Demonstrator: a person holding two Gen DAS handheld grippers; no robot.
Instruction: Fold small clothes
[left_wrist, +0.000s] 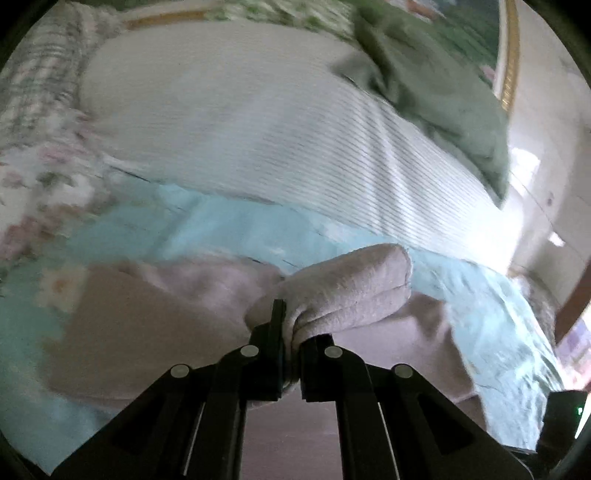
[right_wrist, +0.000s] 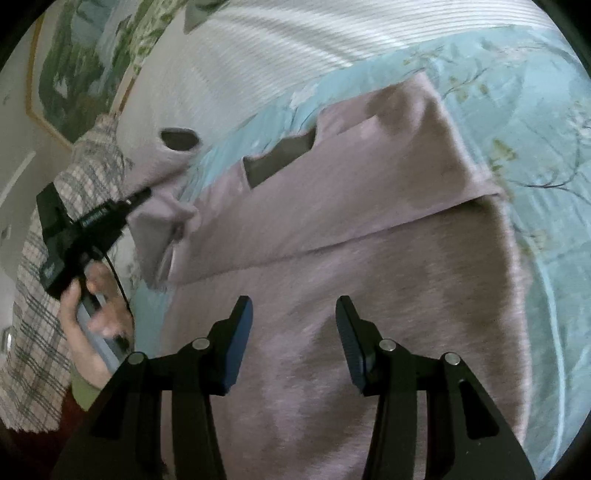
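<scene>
The left tongs (left_wrist: 291, 332) pinch a sleeve (left_wrist: 347, 284) of the pink garment (right_wrist: 332, 258) on the bed (right_wrist: 535, 110); the right tongs (right_wrist: 293, 325), released, hover at six o'clock.

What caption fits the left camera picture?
Left gripper pinching a bunched sleeve of the pink garment above the blue floral bedsheet.

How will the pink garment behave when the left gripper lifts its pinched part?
Probably floppy: the pink garment bunches softly where the left gripper pinches it. Its fuzzy surface suggests little slipping. The rest likely drags over the blue sheet.
</scene>
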